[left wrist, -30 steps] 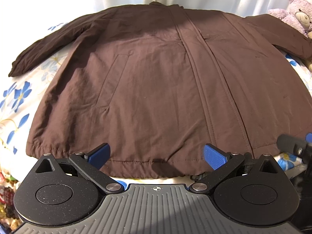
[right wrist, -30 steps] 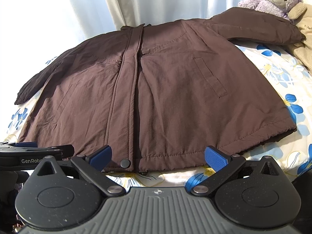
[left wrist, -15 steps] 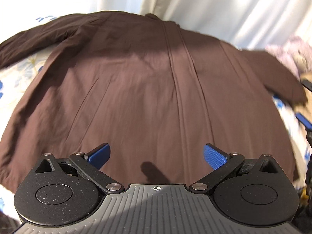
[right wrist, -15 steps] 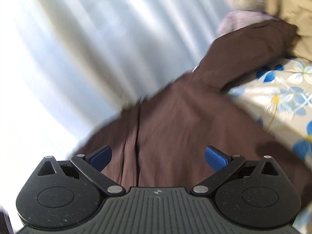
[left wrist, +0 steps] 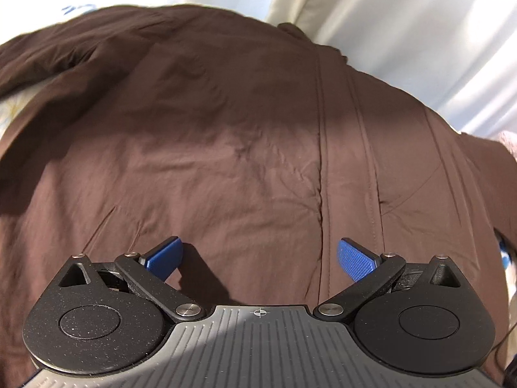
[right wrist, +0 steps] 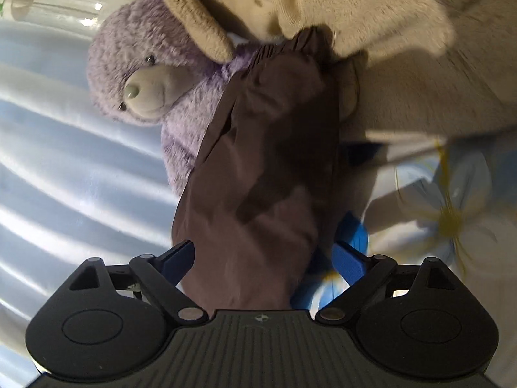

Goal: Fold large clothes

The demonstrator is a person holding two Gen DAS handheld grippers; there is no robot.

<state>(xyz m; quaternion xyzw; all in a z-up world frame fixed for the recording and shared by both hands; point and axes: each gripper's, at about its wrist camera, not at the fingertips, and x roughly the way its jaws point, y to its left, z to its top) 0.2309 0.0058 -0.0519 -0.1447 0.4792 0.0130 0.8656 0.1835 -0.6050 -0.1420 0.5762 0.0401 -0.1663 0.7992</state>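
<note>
**Q:** Jaws first: how do they stand in the left wrist view?

**A:** Wide apart. The left gripper [left wrist: 260, 255] hangs over the jacket [left wrist: 226, 148] with nothing between its blue pads [left wrist: 353, 258]; whether the pads touch the cloth cannot be told. The jacket lies spread flat, front up, and fills nearly the whole view. Its placket [left wrist: 342, 168] runs from the collar [left wrist: 292, 29] at the top down past the right pad. One sleeve [left wrist: 64, 55] stretches off to the left edge. A pale curtain [left wrist: 420, 32] hangs behind.

**Q:** And the right wrist view?

**A:** The right gripper [right wrist: 261, 258] has its jaws closing, though a clear gap remains. Between them lies the jacket's other sleeve [right wrist: 268, 168], running away from the camera to its gathered cuff [right wrist: 290, 45]. The left pad [right wrist: 177, 258] sits just beside the cloth; the right pad [right wrist: 350, 263] stands slightly off it.

**Q:** What does this view show that the other does not?

**A:** The cuff end and its neighbours. A purple bear [right wrist: 142, 80] lies left of the sleeve, a beige plush [right wrist: 355, 9] sits above the cuff, and the flowered sheet [right wrist: 452, 213] shows at right. The left view shows only a sliver of the sheet [left wrist: 9, 110] at its left edge.

**Q:** And conversely?

**A:** Only the left view shows the jacket's body, collar and placket.
</note>
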